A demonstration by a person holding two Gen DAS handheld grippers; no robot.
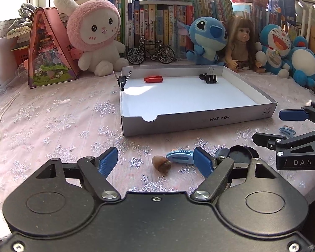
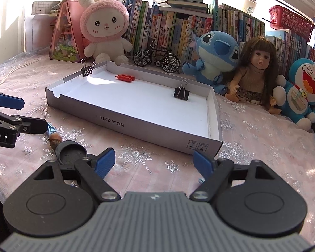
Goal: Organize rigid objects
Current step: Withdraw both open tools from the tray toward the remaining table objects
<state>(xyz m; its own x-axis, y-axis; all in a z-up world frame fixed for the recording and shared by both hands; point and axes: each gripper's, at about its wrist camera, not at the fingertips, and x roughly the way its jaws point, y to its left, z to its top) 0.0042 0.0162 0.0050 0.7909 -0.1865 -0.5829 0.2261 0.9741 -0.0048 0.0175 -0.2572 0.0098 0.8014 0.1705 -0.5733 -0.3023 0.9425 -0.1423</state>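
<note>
Gaping wide and empty, both claws flank a brown ribbed acorn [image 1: 162,163].

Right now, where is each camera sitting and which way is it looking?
Left wrist: on the open left gripper, low over the table, facing the white tray; an acorn lies between its fingers, and the right gripper shows at its right edge.
Right wrist: on the open right gripper, facing the tray's corner; the left gripper shows at its left.
Both see the tray, the red clip and the pink bunny.
</note>
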